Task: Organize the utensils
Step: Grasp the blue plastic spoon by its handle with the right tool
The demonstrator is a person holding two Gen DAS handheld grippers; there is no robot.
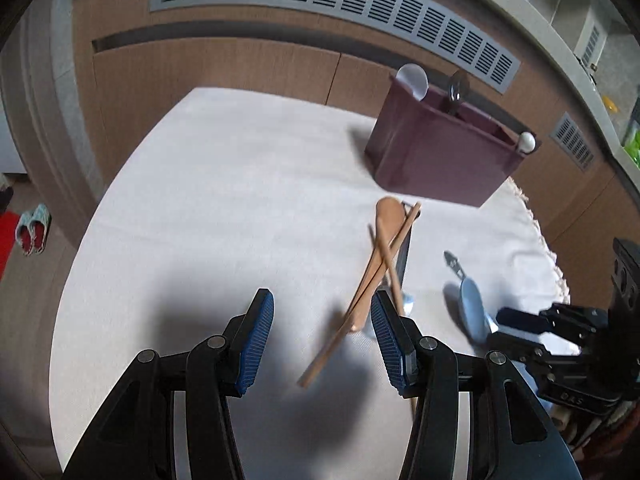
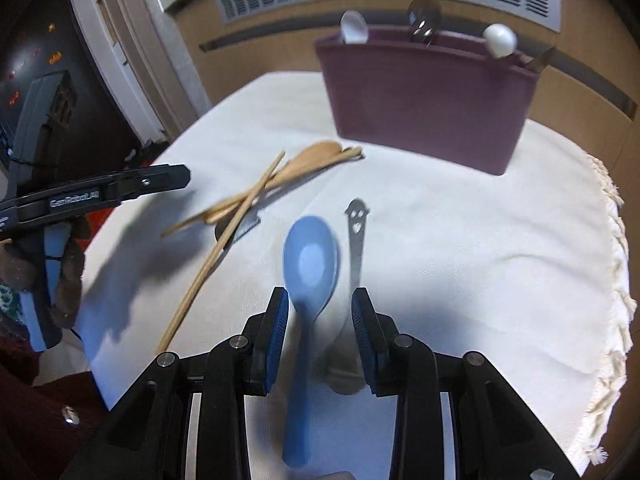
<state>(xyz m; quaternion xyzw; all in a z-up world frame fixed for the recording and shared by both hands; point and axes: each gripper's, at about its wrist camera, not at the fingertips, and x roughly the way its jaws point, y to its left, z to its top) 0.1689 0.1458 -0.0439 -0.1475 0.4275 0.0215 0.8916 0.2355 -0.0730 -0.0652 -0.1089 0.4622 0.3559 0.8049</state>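
A maroon utensil holder [image 1: 440,152] [image 2: 424,96] stands at the far side of the white-clothed table [image 1: 220,200], with a white spoon [image 2: 354,28] and metal utensils sticking out. A wooden spoon [image 1: 386,220] [image 2: 308,160] and chopsticks [image 1: 394,264] [image 2: 224,240] lie crossed in a pile. My left gripper [image 1: 322,320] is open just left of the pile's near end, with one chopstick tip lying below its jaws. My right gripper [image 2: 320,304] is open over a blue spoon [image 2: 310,260] [image 1: 472,312] and a metal spoon [image 2: 356,236], both flat on the cloth between its fingers.
A dark-handled metal utensil [image 1: 404,252] lies under the wooden pile. The cloth's fringed edge [image 2: 612,280] runs down the right side. Wooden cabinets with a grey vent grille [image 1: 320,4] rise behind the table. Slippers [image 1: 34,232] sit on the floor at left.
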